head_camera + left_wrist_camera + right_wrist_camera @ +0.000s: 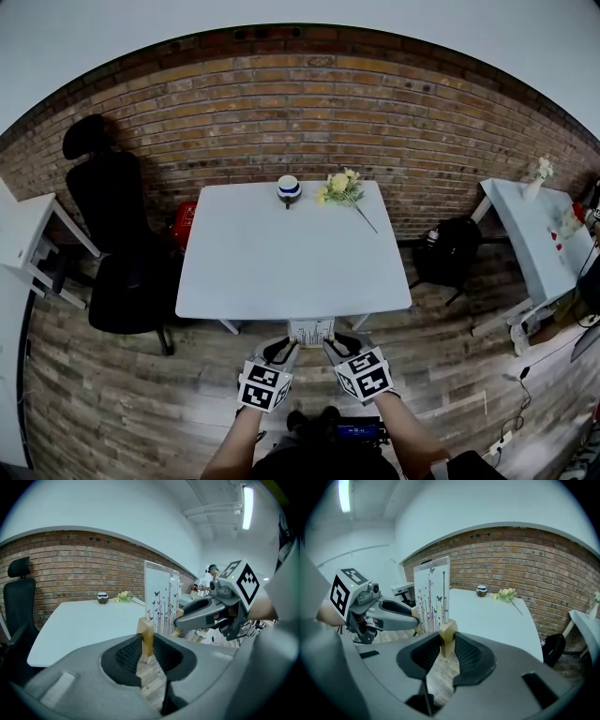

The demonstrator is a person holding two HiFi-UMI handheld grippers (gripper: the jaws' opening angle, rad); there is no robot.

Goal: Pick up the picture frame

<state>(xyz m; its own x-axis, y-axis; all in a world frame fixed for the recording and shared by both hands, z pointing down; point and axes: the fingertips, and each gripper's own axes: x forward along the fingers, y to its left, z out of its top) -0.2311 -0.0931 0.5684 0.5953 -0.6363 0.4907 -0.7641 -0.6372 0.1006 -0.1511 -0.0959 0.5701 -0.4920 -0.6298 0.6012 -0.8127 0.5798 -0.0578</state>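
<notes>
The picture frame (pixel 311 332) is a clear upright panel printed with butterflies and stems, standing on two pale wooden feet. It hangs between my two grippers, just in front of the white table's (pixel 262 272) near edge, above the wooden floor. My left gripper (pixel 279 352) is shut on one wooden foot (pixel 146 637), with the panel (pixel 161 599) rising just beyond the jaws. My right gripper (pixel 341 349) is shut on the other foot (pixel 448 637), the panel (pixel 433 595) to its left. Each gripper view shows the other gripper at the frame's far side.
At the table's far edge stand a blue-banded cup (pixel 289 189) and a lying sprig of yellow flowers (pixel 339 187). A black office chair (pixel 117 244) is left of the table, and a black backpack (pixel 450 248) and a second white table (pixel 539 244) are to the right. Behind runs a brick wall.
</notes>
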